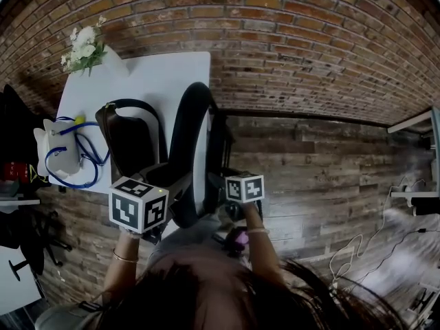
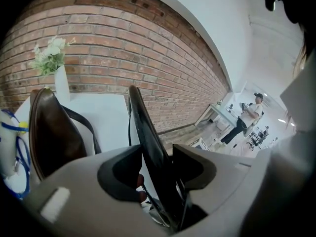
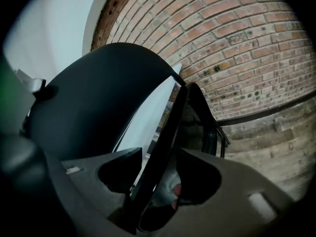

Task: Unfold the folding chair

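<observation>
Black folding chair (image 1: 187, 129) upright at frame centre beside white counter (image 1: 158, 74), left gripper (image 2: 157, 168) fingers (image 2: 118, 174) wide around its edge, right gripper (image 3: 159, 174) fingers (image 3: 197, 177) wide astride another edge, not pressing

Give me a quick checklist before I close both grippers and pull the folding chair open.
1. Folding chair folded, standing beside the white table: ok.
2. Chair panel between the left gripper jaws: ok.
3. Left gripper gripping: not ok; jaws apart, with a gap beside the panel.
4. Chair edge between the right gripper jaws: ok.
5. Right gripper gripping: not ok; jaws apart.
6. Room to swing open: cannot tell; the brown bag on the table sits close.
</observation>
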`<state>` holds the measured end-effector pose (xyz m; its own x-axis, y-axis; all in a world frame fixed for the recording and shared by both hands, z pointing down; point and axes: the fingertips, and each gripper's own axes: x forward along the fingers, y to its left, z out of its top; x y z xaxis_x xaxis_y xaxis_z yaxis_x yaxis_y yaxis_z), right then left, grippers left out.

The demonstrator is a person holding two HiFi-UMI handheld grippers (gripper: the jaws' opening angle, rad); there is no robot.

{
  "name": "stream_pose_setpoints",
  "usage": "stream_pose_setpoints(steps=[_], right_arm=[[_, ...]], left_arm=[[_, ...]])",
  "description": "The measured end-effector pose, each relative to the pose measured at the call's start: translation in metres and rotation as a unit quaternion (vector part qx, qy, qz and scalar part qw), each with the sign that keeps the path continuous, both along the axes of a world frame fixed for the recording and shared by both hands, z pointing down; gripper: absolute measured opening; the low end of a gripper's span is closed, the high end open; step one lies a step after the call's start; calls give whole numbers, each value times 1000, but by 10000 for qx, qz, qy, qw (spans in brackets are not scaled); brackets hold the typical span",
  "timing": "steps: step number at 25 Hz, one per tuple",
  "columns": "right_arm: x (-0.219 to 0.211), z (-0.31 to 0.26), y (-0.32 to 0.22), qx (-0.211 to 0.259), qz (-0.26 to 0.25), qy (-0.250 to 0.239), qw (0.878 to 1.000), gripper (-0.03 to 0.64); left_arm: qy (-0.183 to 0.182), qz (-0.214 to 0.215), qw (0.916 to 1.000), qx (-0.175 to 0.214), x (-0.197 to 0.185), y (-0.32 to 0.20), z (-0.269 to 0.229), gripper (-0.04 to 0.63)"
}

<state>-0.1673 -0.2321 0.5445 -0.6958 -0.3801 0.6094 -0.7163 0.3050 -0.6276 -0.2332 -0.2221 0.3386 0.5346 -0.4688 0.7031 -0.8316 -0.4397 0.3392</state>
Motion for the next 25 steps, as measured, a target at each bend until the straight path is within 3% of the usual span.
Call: stream_pose_setpoints(steps=[11,17,21,25], right_arm=[[-11,21,-1,-319,30,-331,9989,207],[-15,25,0,-707,67,-1013,9923,190],[-21,20,1,-786,-31,-1464,9861,141],[-23,16,2,-684,-201,-1483,9864,98]], left_arm=[[124,275,9995,-36,10,0,7,198],[233,244,9994,-42,11,0,8,190],[275,217,9994,-65,11,-1,8,183],[264,131,9995,-82,11,-1,8,175]])
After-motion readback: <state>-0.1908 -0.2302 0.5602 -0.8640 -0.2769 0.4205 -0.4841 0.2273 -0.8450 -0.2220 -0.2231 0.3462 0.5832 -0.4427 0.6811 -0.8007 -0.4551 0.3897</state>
